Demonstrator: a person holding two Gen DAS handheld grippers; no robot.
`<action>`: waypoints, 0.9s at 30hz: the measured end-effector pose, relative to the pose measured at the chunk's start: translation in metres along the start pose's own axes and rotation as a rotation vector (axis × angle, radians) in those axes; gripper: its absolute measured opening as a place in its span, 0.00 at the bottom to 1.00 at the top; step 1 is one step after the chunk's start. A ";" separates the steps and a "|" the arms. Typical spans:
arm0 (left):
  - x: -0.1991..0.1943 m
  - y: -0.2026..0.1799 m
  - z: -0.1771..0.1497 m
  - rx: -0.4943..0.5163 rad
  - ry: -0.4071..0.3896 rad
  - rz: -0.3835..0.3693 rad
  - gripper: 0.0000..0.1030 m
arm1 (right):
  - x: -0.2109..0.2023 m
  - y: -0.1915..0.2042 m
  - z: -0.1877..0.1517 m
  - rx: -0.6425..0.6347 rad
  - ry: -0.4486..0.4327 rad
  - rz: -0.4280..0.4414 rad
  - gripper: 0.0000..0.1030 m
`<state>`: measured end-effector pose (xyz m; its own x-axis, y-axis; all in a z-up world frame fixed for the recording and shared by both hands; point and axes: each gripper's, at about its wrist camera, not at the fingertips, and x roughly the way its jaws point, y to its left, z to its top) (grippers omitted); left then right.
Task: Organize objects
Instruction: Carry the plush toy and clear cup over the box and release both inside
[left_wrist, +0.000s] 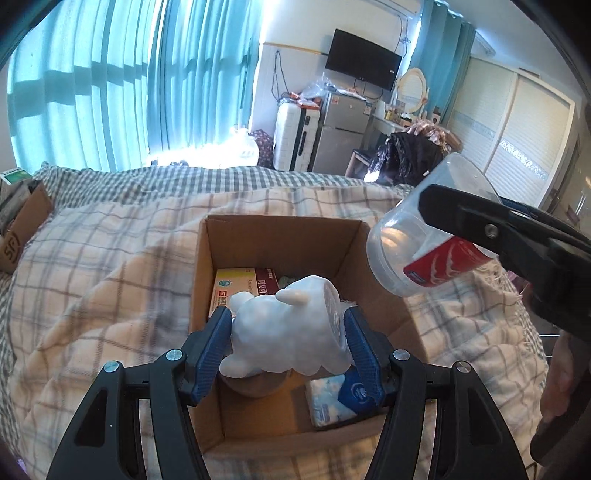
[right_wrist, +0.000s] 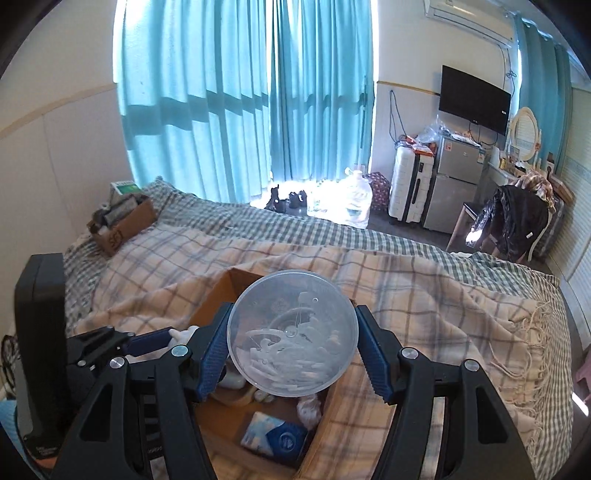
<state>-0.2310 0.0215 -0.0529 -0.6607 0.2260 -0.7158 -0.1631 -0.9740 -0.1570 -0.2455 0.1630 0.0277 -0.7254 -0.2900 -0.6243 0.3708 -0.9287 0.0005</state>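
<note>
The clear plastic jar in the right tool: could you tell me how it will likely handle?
The clear plastic jar looks thin-walled and nearly empty, so probably light. Its smooth round sides may slip or turn between the right tool's pads. It would likely roll if laid down.

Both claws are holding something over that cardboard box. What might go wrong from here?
The left gripper pinches the lumpy white figurine only at its sides, so it might slip into the cardboard box. The right gripper holds a clear plastic jar close by; the two could bump.
</note>
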 end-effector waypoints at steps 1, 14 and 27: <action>0.008 0.000 0.000 0.005 0.009 0.001 0.63 | 0.009 -0.002 0.000 -0.004 0.007 -0.008 0.61; 0.053 0.008 -0.011 0.000 0.059 -0.011 0.63 | 0.087 -0.008 -0.018 0.026 0.082 -0.025 0.61; -0.020 -0.006 0.005 -0.008 -0.048 -0.012 0.85 | -0.008 -0.010 0.002 0.039 0.000 -0.095 0.65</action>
<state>-0.2200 0.0230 -0.0342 -0.6934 0.2379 -0.6801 -0.1655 -0.9713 -0.1710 -0.2449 0.1735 0.0342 -0.7560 -0.2001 -0.6232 0.2774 -0.9603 -0.0283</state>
